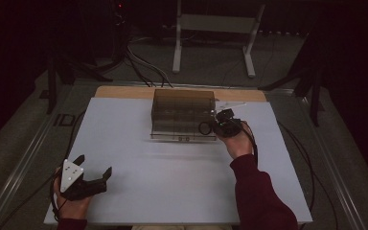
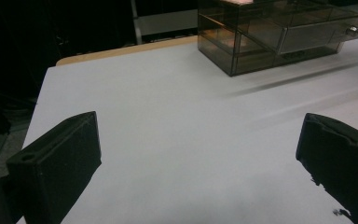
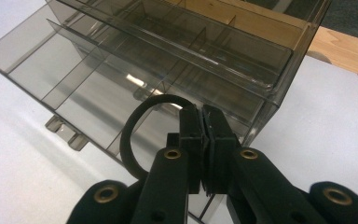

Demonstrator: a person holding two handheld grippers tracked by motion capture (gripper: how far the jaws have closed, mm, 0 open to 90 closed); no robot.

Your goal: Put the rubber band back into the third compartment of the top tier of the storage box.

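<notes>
A person seated at a white table (image 1: pixel 172 182) works two hand-held grippers under dim light. The right gripper (image 1: pixel 216 125) is pressed together on a black ring (image 1: pixel 204 128), pinching it at one side so the loop hangs out to the left of the closed jaws — seen close in the right gripper view, where the ring (image 3: pixel 129 140) curves over the pulled-out bottom drawer (image 3: pixel 88 93) of a smoky clear plastic organizer (image 1: pixel 183 112). The organizer stands at the far middle of the table, its drawer drawn toward the person, two small knobs on its front. The ring is held just above the drawer's right front corner; whether it touches the plastic cannot be told.

The left gripper (image 1: pixel 93 175) rests at the near left corner of the table, well apart from the organizer, its jaws spread wide with nothing between them. In the left gripper view the organizer (image 2: pixel 270 32) sits far off at upper right. The person's right sleeve (image 1: pixel 261 196) is dark red. A strip of bare wood (image 1: pixel 124 92) shows along the table's far edge.
</notes>
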